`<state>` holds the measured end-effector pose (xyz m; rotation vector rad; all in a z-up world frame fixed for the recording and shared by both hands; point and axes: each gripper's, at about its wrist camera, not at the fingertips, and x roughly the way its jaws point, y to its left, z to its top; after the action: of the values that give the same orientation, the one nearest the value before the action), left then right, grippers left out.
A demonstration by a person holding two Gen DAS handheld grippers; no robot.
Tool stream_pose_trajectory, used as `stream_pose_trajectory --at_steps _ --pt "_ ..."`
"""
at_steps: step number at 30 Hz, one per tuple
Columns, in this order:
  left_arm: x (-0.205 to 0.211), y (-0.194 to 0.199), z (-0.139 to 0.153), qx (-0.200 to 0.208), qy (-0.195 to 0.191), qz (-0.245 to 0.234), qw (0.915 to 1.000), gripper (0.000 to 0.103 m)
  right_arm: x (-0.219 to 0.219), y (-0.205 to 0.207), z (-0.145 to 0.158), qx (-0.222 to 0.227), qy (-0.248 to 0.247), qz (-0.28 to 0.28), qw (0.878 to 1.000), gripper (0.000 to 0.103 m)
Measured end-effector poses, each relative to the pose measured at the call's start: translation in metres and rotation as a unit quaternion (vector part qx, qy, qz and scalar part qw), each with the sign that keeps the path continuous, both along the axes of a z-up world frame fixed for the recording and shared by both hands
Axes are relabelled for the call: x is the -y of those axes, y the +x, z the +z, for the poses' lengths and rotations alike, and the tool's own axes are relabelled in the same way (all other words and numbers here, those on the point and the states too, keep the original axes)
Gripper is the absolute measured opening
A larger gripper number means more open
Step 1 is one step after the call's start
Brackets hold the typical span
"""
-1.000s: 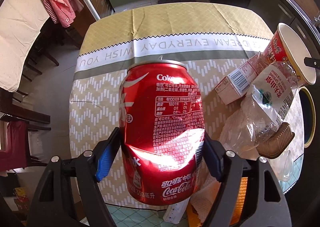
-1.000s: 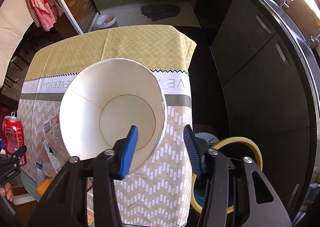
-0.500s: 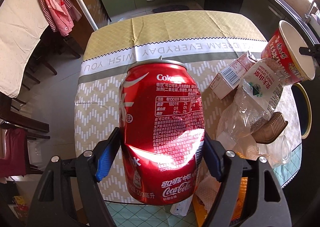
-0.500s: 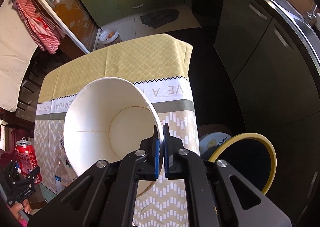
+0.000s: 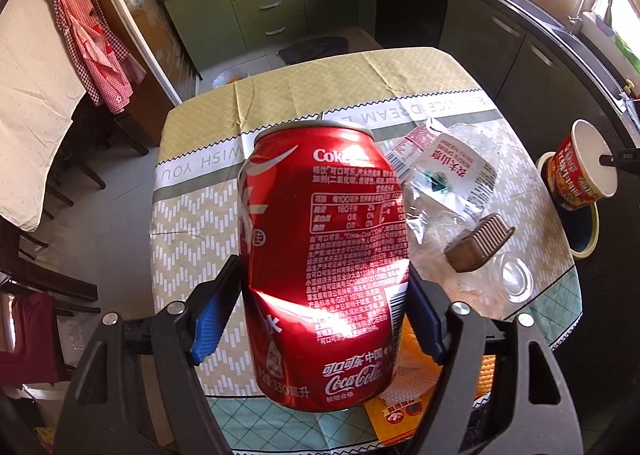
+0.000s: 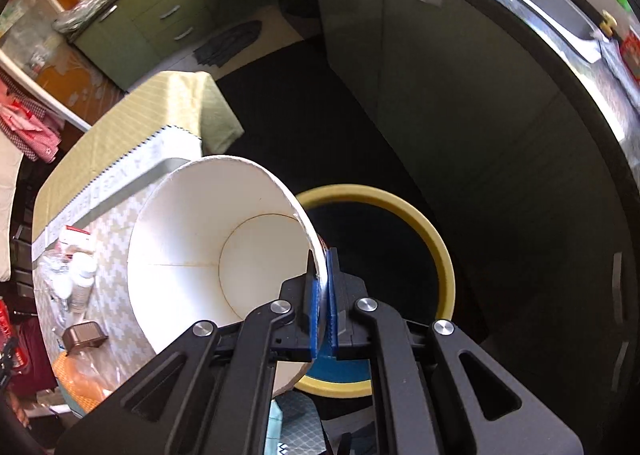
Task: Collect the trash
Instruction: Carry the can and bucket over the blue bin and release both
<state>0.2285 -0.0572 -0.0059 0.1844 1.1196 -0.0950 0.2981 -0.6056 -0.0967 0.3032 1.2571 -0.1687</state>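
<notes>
Left claw point(image 5: 324, 319) clamps dented red can point(image 5: 324, 255) above the surface point(image 5: 192, 255). Right claw point(image 6: 321, 295) pinches paper cup point(image 6: 192, 255) wall, cup tilted over yellow-rimmed bin point(image 6: 440, 255) beside the surface.

A second ago my right fingers point(image 6: 321, 297) stood apart around the wall of the paper noodle cup point(image 6: 216, 251); since then they have closed and now pinch its rim. I have carried the cup off the desk point(image 6: 120, 159) edge, over the yellow-rimmed bin point(image 6: 436, 251). My left hand has lifted the Coca-Cola can point(image 5: 324, 255) higher above the desk.
</notes>
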Motion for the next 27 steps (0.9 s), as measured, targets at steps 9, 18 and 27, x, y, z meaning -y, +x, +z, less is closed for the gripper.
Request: stream_pose_trajectory --at_steps 9,18,27 --pt "0.064 -0.014 0.010 0.002 0.014 -0.064 0.9978 0.072 0.034 0.009 -0.066 -0.027 0.017 -0.033 0.999 0.033" --pt "0.160 -0.029 0.018 0.003 -0.003 -0.160 0.9870 0.072 0.053 -0.062 0.019 0.082 -0.011 -0.017 0.996 0.033" --pt "0.319 -0.026 -0.015 -0.034 -0.041 -0.282 0.9579 0.072 0.080 -0.188 0.037 0.126 -0.051 -0.056 0.989 0.033"
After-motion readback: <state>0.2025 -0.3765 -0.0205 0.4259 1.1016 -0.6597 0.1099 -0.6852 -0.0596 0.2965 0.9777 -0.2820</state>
